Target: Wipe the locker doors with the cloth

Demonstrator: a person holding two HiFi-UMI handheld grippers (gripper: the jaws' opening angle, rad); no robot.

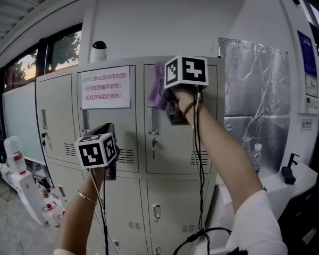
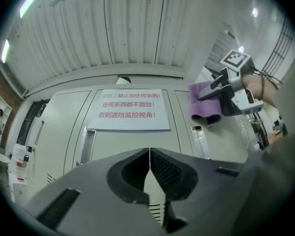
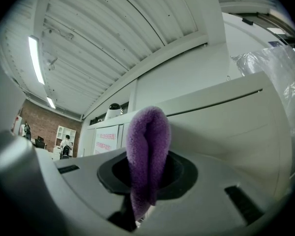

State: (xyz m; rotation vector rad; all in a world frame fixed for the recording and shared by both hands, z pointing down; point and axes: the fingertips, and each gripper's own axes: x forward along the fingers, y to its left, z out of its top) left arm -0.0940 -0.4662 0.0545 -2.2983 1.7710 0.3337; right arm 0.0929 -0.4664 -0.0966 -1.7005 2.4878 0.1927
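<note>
the cloth [image 3: 147, 146] is purple, soft and fuzzy, like terry. the locker doors [image 1: 173, 147] look like smooth, matt grey painted metal. the white paper notice [image 1: 106, 87] is flat and matt. the silver foil sheet [image 1: 253, 84] is crinkled and shiny.

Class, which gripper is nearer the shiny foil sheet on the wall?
Right. The right gripper, holding the cloth, is just left of the foil sheet; the left gripper hangs lower and farther left.
</note>
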